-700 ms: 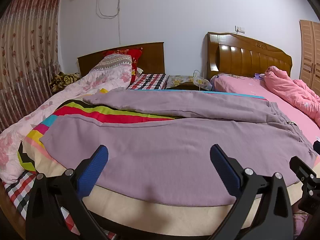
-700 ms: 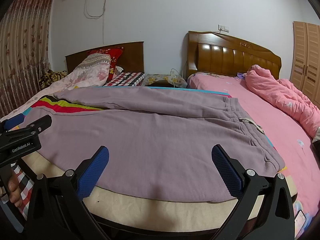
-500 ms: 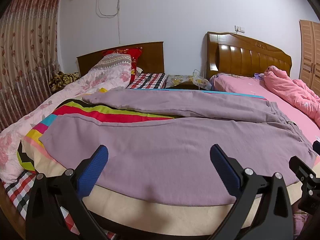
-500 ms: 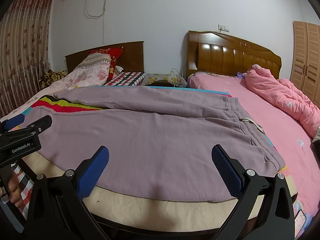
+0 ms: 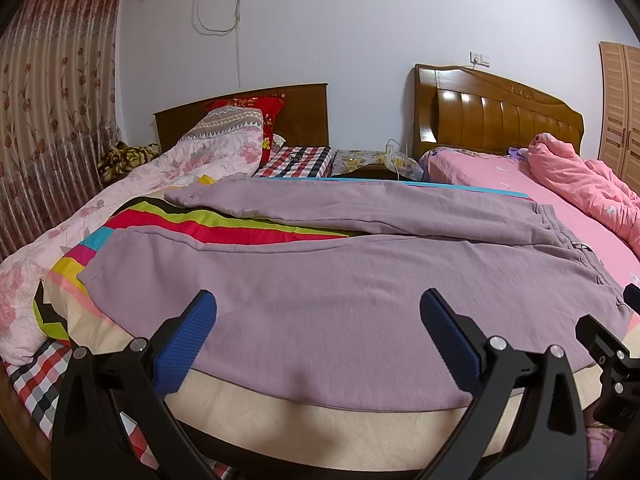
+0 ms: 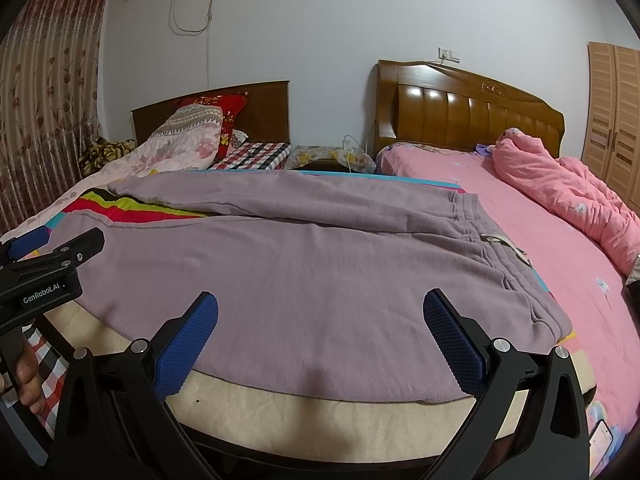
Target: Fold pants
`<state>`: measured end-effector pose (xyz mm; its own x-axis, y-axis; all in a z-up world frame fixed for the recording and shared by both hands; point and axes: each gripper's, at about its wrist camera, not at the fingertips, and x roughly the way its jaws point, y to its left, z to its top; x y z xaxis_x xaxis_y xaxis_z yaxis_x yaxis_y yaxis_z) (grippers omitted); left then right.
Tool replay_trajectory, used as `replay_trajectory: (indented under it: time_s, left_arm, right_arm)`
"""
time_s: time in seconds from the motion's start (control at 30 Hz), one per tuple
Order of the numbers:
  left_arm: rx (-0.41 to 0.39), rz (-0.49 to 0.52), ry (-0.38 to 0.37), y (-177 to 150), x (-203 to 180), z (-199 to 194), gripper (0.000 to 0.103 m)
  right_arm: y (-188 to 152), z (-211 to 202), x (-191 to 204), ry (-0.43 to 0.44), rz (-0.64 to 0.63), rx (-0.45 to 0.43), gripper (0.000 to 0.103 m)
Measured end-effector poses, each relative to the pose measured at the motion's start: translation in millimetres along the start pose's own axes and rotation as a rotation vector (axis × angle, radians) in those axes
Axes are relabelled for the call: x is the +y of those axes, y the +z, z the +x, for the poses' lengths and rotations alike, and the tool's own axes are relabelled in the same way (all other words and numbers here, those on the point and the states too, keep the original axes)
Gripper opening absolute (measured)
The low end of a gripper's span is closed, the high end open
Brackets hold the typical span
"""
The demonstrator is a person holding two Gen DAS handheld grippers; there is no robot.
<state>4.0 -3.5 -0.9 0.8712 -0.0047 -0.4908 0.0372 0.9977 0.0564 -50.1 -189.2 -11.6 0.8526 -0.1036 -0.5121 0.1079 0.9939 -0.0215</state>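
Mauve sweatpants (image 5: 320, 280) lie spread flat on a striped blanket on the bed, waistband to the right, legs running left and parted in a V. They also show in the right wrist view (image 6: 312, 264). My left gripper (image 5: 318, 320) is open and empty, hovering over the near leg's front edge. My right gripper (image 6: 320, 320) is open and empty, over the near leg closer to the waistband (image 6: 492, 240). The left gripper's body shows at the left of the right wrist view (image 6: 48, 272).
The striped blanket (image 5: 240, 228) covers the bed; its cream edge (image 5: 320, 420) runs along the front. A floral quilt (image 5: 140, 184) lies left, a pink bed (image 6: 560, 272) with a pink duvet right. A nightstand (image 5: 368, 162) stands between the headboards.
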Motion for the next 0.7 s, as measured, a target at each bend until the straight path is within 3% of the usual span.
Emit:
replay_trajectory:
  time_s: [0.7]
  left_arm:
    - [-0.008, -0.024, 0.005, -2.3, 2.9, -7.4, 0.102]
  right_arm:
    - [-2.8, 2.8, 1.2, 0.005, 0.000, 0.008, 0.099]
